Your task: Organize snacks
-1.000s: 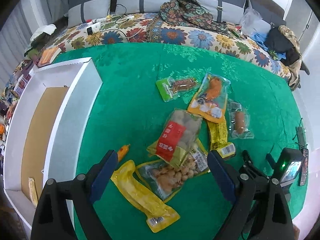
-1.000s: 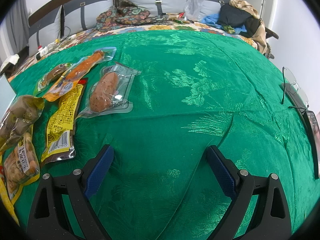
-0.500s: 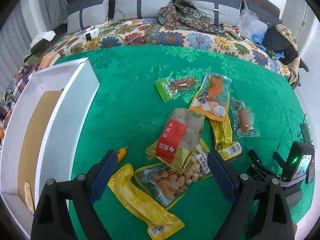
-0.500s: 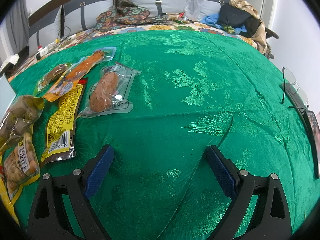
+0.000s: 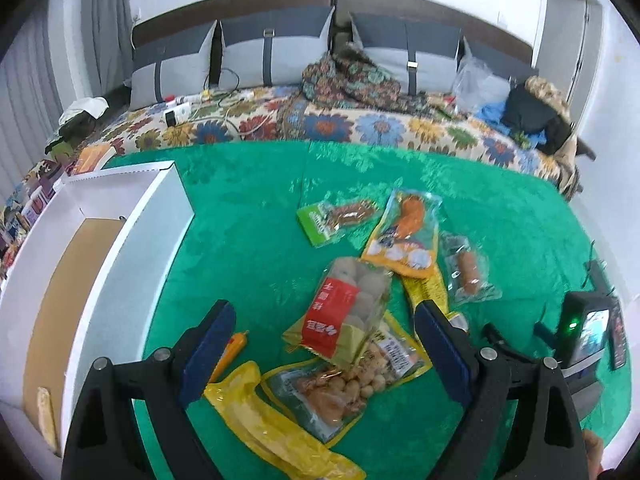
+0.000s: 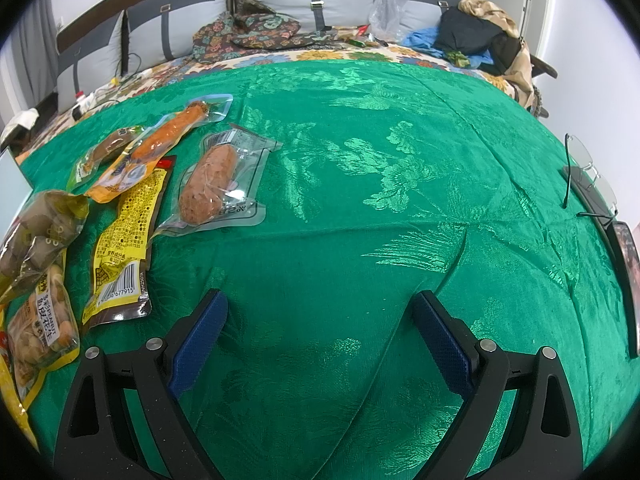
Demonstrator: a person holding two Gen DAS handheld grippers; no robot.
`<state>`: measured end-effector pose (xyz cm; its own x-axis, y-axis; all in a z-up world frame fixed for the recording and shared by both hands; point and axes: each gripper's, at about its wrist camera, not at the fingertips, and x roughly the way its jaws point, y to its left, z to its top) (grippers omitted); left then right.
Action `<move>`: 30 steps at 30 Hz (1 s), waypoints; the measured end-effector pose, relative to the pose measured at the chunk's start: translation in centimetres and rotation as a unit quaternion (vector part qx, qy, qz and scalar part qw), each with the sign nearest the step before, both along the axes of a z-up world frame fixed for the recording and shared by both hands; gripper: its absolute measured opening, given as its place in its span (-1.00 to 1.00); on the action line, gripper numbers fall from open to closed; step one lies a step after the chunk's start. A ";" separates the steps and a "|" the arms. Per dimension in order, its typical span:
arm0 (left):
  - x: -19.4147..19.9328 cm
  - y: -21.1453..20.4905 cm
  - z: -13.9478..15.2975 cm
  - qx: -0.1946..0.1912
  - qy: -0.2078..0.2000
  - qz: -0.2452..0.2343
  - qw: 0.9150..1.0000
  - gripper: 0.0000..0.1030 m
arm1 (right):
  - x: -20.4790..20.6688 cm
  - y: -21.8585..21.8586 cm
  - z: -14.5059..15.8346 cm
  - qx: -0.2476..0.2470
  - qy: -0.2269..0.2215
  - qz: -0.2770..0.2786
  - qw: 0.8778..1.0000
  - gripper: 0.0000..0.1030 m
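Several snack packs lie on a green cloth (image 5: 248,216). In the left wrist view my left gripper (image 5: 322,320) is open and empty above a red-label pack of balls (image 5: 344,308), a peanut pack (image 5: 340,392) and a long yellow pack (image 5: 272,428). A small orange stick (image 5: 234,346) lies by its left finger. A white box (image 5: 100,264) stands at the left. My right gripper (image 6: 318,310) is open and empty over bare cloth; a sausage pack (image 6: 212,188) and a yellow barcode pack (image 6: 128,236) lie to its left.
A green pack (image 5: 334,218), an orange carrot-print pack (image 5: 408,232) and the sausage pack (image 5: 466,272) lie farther back. Glasses (image 6: 588,176) and a phone (image 6: 626,276) rest at the right edge. A bed with a floral sheet (image 5: 320,124) lies behind.
My left gripper has tilted up and drawn back slightly, so the snack pile sits lower in view and the headboard shows. The right gripper has not moved.
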<state>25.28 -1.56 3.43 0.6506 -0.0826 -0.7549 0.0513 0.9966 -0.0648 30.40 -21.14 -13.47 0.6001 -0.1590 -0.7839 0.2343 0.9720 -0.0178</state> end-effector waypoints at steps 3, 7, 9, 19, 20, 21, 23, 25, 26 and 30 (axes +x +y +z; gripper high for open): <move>-1.8 0.0 0.2 -0.021 -0.025 -0.001 0.999 0.76 | 0.0 0.0 0.0 0.000 0.000 0.000 1.000 0.87; -5.8 0.0 0.2 -0.032 -0.063 -0.009 0.997 0.76 | 0.0 0.0 0.0 0.000 0.000 0.000 1.000 0.87; -7.8 0.3 0.1 -0.041 -0.071 -0.016 0.996 0.76 | 0.0 0.0 0.0 0.000 0.000 0.000 1.000 0.87; -13.8 2.9 -2.0 -0.086 -0.012 0.001 0.996 0.77 | 0.0 0.0 0.0 -0.001 0.000 0.000 1.000 0.87; -14.4 3.1 -2.5 -0.096 -0.005 0.008 0.995 0.77 | 0.0 0.0 0.0 -0.001 0.000 0.000 1.000 0.87; -15.0 3.1 -3.0 -0.102 0.000 0.009 0.995 0.77 | 0.0 0.0 0.0 -0.001 0.000 0.000 1.000 0.87; -15.7 2.9 -4.1 -0.105 0.013 0.007 0.994 0.77 | 0.0 0.0 0.0 -0.001 0.000 0.000 1.000 0.87; -16.5 2.4 -4.9 -0.095 0.024 0.002 0.995 0.77 | 0.0 0.0 0.0 -0.001 0.000 0.000 1.000 0.87; -17.0 2.1 -5.2 -0.088 0.027 -0.002 0.996 0.77 | 0.0 0.0 0.0 -0.001 0.000 0.000 1.000 0.87; -18.3 1.7 -5.2 -0.071 0.024 -0.011 0.997 0.77 | 0.0 0.0 0.0 -0.001 0.000 0.000 1.000 0.87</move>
